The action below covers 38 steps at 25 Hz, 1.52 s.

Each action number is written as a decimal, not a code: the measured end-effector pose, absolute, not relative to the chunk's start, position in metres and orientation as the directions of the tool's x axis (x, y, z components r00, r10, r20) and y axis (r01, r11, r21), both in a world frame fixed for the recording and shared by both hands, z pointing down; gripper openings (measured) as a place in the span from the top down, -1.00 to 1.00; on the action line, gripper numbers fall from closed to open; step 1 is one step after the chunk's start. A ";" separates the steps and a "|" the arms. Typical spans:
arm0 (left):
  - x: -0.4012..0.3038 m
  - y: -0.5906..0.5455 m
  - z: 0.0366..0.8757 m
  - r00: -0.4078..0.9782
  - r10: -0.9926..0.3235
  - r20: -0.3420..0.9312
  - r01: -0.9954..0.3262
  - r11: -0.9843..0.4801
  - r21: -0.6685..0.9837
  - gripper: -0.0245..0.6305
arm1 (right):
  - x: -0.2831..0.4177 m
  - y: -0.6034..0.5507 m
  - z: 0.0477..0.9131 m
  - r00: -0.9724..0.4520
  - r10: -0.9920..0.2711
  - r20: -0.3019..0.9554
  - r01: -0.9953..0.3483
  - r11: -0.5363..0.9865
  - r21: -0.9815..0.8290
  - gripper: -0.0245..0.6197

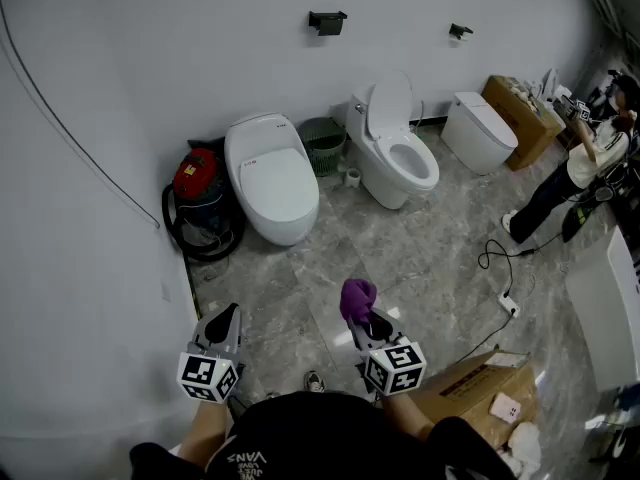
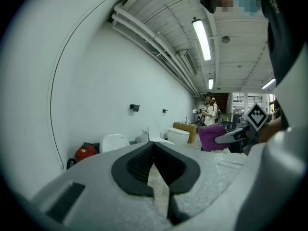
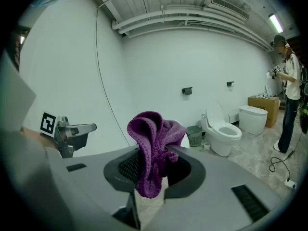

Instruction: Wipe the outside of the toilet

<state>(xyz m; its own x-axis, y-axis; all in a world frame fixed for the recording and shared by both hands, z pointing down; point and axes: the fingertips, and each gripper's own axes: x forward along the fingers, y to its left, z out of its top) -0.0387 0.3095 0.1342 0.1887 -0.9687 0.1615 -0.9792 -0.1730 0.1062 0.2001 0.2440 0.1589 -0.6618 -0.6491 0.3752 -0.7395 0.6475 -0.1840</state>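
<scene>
Marble floor (image 1: 400, 258), seen from above. You stand well apart from the nearest toilet (image 1: 270, 173), lid down, against the wall (image 1: 150, 68). Right gripper (image 3: 153, 170): jaws clamped on a purple cloth (image 3: 154, 148). Left gripper (image 2: 155, 163): jaws together, empty. Step in hand: likely the approach. Next, bring the cloth to the toilet's outside. Your shirt (image 1: 300, 438) reads "VANS".

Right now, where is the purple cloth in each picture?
Head view: cloth low in the middle, held by the right gripper.
Left gripper view: cloth right of the middle, beyond the jaws.
Right gripper view: cloth in the middle, pinched between the jaws.
Shared landmark: the black wall bracket shows in all three.
</scene>
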 end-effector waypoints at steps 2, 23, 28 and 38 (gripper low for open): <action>-0.032 0.303 0.134 0.185 -0.970 0.159 -0.980 -0.170 0.103 0.93 | 0.206 0.237 0.160 -0.668 -0.642 0.376 -0.733 0.656 -0.183 0.61; -0.032 0.204 0.151 0.179 -0.968 0.174 -0.979 -0.158 0.131 0.93 | 0.199 0.140 0.184 -0.701 -0.607 0.373 -0.706 0.666 -0.242 0.60; -0.075 0.177 0.153 0.206 -0.959 0.194 -0.973 -0.179 0.146 0.93 | 0.165 0.115 0.183 -0.666 -0.636 0.390 -0.740 0.629 -0.238 0.60; -0.173 0.109 0.155 0.278 -0.944 0.176 -0.951 -0.245 0.188 0.93 | 0.068 0.055 0.178 -0.610 -0.682 0.403 -0.787 0.583 -0.203 0.60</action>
